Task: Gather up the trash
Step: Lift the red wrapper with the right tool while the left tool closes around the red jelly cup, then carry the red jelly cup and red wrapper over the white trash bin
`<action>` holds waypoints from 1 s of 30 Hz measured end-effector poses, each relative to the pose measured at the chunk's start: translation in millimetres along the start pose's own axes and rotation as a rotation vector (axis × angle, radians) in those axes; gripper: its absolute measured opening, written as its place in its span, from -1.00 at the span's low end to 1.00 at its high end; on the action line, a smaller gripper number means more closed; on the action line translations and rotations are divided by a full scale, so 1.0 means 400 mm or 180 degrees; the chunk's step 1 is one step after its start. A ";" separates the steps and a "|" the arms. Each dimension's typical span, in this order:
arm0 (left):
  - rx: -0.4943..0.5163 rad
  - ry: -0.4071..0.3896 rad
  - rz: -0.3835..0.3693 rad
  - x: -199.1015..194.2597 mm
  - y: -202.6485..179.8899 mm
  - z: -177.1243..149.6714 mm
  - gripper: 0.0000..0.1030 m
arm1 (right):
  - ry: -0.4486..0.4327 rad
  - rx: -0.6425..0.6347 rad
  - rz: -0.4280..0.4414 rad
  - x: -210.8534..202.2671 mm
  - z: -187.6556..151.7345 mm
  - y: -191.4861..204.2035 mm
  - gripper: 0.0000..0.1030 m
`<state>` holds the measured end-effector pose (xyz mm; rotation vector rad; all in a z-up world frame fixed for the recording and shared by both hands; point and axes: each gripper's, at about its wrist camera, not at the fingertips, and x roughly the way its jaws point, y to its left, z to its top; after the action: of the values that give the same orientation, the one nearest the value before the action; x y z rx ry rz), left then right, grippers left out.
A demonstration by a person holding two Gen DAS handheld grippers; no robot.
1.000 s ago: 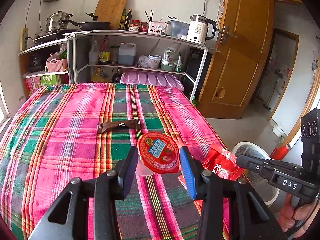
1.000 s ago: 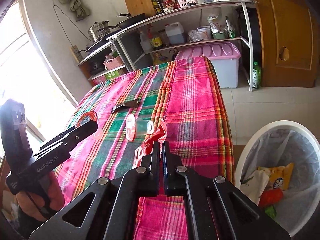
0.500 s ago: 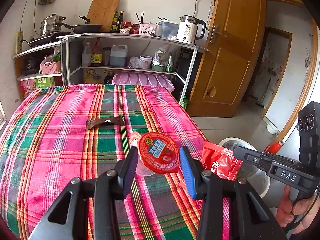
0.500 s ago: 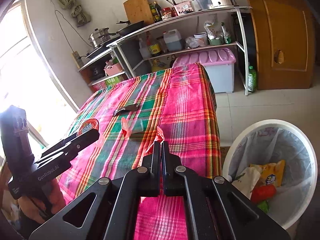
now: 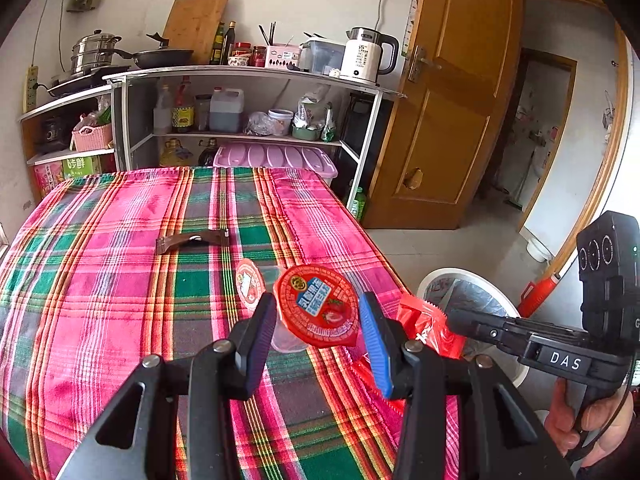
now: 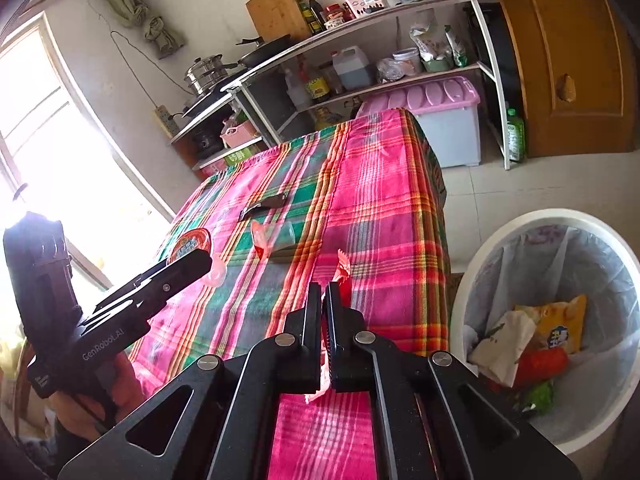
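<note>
Jelly cup (image 5: 316, 308) and red wrapper (image 5: 430, 326) each held by a tool.

You are working in a home kitchen. Beyond your fingers stands a metal shelf rack (image 5: 248, 80) carrying a steamer pot (image 5: 94, 50), a frying pan (image 5: 164, 56), a cutting board (image 5: 196, 26), sauce bottles and an electric kettle (image 5: 366, 60). Under your fingers lies a plaid tablecloth (image 5: 100, 280); to their right are a wooden door (image 5: 448, 112) and a lined trash bin (image 6: 560, 300).

A metal shelf rack (image 5: 248, 80) lines the wall beside a wooden door (image 5: 452, 100).
</note>
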<state>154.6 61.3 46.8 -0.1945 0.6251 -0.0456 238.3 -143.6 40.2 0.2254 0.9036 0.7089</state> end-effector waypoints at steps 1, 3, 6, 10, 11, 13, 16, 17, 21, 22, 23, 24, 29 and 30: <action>0.0000 0.0002 -0.0005 0.000 -0.002 -0.002 -0.13 | 0.0028 0.0011 -0.0012 0.006 -0.005 -0.004 -0.82; 0.0004 0.0003 -0.0012 -0.002 -0.004 -0.005 -0.13 | 0.0076 0.0028 -0.0072 0.016 -0.018 -0.016 -0.39; 0.0006 0.0007 -0.0021 -0.003 -0.005 -0.006 -0.13 | 0.0108 0.0012 -0.0175 0.022 -0.034 -0.030 -0.22; 0.0003 0.0007 -0.0029 -0.004 -0.005 -0.007 -0.13 | 0.0132 -0.0025 -0.0278 0.022 -0.050 -0.043 -0.22; 0.0002 0.0006 -0.0029 -0.005 -0.005 -0.008 -0.13 | 0.0148 -0.0011 -0.0271 0.024 -0.055 -0.048 -0.22; -0.0001 0.0011 -0.0034 -0.004 -0.006 -0.009 -0.13 | 0.0181 0.0061 -0.0226 0.029 -0.062 -0.060 -0.22; 0.0001 0.0027 -0.0036 -0.001 -0.005 -0.011 -0.13 | 0.0208 0.0138 -0.0184 0.038 -0.065 -0.071 -0.22; 0.0003 0.0029 -0.0037 -0.001 -0.007 -0.012 -0.13 | 0.0208 0.0128 -0.0178 0.040 -0.066 -0.070 -0.24; 0.0005 0.0041 -0.0037 0.001 -0.007 -0.013 -0.13 | 0.0239 0.0053 -0.0233 0.054 -0.064 -0.057 -0.84; 0.0006 0.0041 -0.0037 0.001 -0.008 -0.012 -0.13 | 0.0240 0.0044 -0.0249 0.056 -0.065 -0.056 -0.85; 0.0009 0.0043 -0.0038 0.002 -0.008 -0.012 -0.13 | 0.0228 0.0041 -0.0259 0.055 -0.066 -0.055 -0.88; 0.0011 0.0046 -0.0041 0.002 -0.008 -0.013 -0.13 | 0.0212 0.0039 -0.0265 0.053 -0.066 -0.054 -0.90; 0.0017 0.0056 -0.0055 0.003 -0.013 -0.015 -0.13 | 0.0080 0.0046 -0.0287 0.019 -0.053 -0.053 -0.94; 0.0021 0.0056 -0.0062 0.003 -0.016 -0.015 -0.13 | 0.0050 0.0043 -0.0293 0.010 -0.050 -0.053 -0.95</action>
<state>152.2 54.0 42.6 -0.1940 0.6404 -0.0682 234.1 -159.1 15.3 0.1893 0.9283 0.6202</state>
